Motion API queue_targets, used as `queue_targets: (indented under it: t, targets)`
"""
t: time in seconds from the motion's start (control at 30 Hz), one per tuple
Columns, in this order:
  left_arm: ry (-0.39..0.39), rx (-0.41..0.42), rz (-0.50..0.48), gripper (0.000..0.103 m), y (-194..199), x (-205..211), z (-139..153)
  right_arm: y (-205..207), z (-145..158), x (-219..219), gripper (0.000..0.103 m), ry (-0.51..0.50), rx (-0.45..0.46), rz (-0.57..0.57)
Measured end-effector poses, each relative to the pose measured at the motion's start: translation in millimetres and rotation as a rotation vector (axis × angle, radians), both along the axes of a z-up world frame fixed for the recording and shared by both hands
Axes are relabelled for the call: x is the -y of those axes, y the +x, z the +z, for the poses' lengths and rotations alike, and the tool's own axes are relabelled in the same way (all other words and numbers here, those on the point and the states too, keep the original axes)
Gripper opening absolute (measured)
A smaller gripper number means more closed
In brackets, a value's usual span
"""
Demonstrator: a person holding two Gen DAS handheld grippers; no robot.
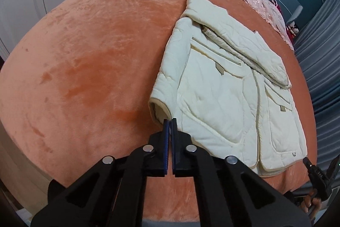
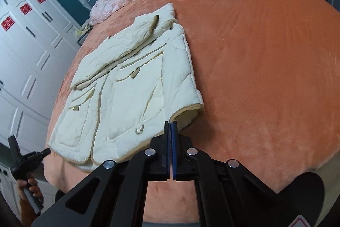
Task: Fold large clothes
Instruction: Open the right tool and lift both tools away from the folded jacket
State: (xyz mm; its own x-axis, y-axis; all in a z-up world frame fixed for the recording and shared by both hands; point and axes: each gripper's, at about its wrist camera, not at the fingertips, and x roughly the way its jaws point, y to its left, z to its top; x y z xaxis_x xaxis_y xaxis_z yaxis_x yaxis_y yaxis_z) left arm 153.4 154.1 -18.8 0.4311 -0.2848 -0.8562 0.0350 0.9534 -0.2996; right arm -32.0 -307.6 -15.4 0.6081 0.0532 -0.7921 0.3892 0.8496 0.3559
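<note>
With sleeves folded across the cream jacket (image 1: 223, 86) | your left gripper (image 1: 170, 122) and right gripper (image 2: 170, 125) closed, empty | halving remains.

Left gripper (image 1: 170, 120), jaws closed and empty; cream quilted jacket (image 1: 225, 86) lies ahead and right. Orange blanket (image 1: 85, 67) beneath.
</note>
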Motion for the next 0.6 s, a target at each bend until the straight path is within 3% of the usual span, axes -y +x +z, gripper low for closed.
queue_targets:
  t: [0.13,0.27,0.33,0.4,0.43,0.47,0.5,0.53,0.6]
  targets:
    - [0.020,0.025,-0.051,0.000,-39.5,-15.7,20.3,-37.6,10.7,1.0,0.000,-0.036,-0.039,0.078]
    - [0.005,0.007,0.001,0.000,-43.8,-28.0,11.2,-46.1,-4.1,17.1,0.001,0.046,-0.026,-0.002]
    - [-0.022,0.011,0.024,0.001,-35.9,-26.6,5.7,-38.3,-11.0,17.3,0.012,0.072,-0.011,-0.024]
    - [-0.010,0.006,0.046,0.012,-21.4,-19.8,-1.1,-22.0,-19.3,16.7,0.016,0.078,-0.009,-0.038]
    - [-0.005,0.006,0.046,0.031,-13.7,-15.4,-4.5,-16.8,-23.5,17.5,0.022,0.083,-0.011,-0.050]
    - [0.006,0.007,0.048,0.049,-4.8,-12.1,-8.4,-9.8,-28.5,18.5,0.042,0.085,-0.010,-0.072]
    - [0.025,0.015,0.069,0.057,4.7,-10.2,-12.8,-3.2,-33.0,19.4,0.056,0.086,-0.003,-0.090]
    - [0.037,0.018,0.090,0.067,13.9,-9.7,-18.3,3.7,-37.9,20.2,0.057,0.084,-0.005,-0.100]
    - [0.031,-0.011,0.121,0.069,30.2,-10.7,-31.6,18.0,-49.2,22.4,0.057,0.100,-0.028,-0.112]
